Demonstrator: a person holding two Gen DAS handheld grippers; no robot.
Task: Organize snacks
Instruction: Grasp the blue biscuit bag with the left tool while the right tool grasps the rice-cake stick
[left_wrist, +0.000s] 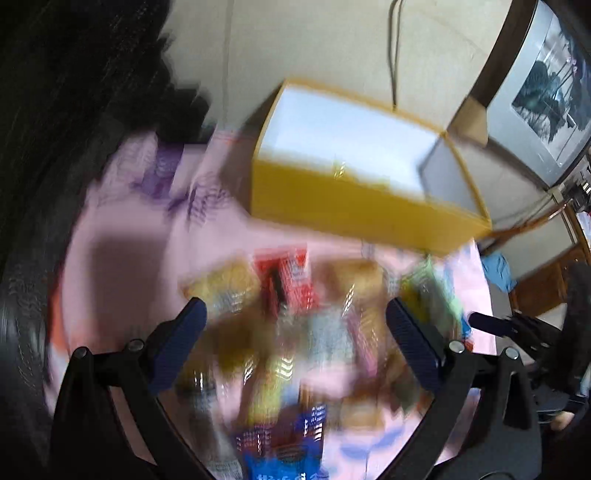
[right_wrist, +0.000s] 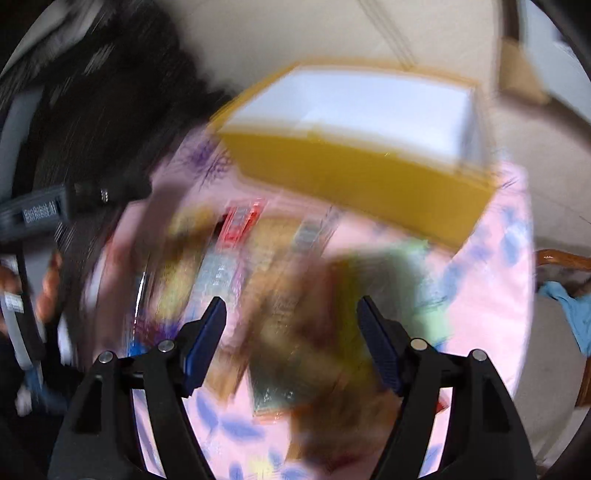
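Observation:
Both views are motion-blurred. A yellow open box (left_wrist: 354, 199) with a white inside stands at the far side of a pink cloth; it also shows in the right wrist view (right_wrist: 362, 177). Several snack packets lie in a heap before it, among them a red packet (left_wrist: 291, 280) and a blue packet (left_wrist: 284, 446). In the right wrist view the heap includes a red packet (right_wrist: 242, 223) and a green packet (right_wrist: 399, 288). My left gripper (left_wrist: 295, 314) is open and empty above the heap. My right gripper (right_wrist: 291, 314) is open and empty above the heap.
The pink patterned cloth (left_wrist: 122, 266) covers the table. A dark chair back (left_wrist: 55, 110) is at the left. A framed picture (left_wrist: 546, 92) leans at the right. A blue rag (right_wrist: 576, 310) lies on a wooden chair. The other gripper's finger (left_wrist: 487, 323) shows at the right.

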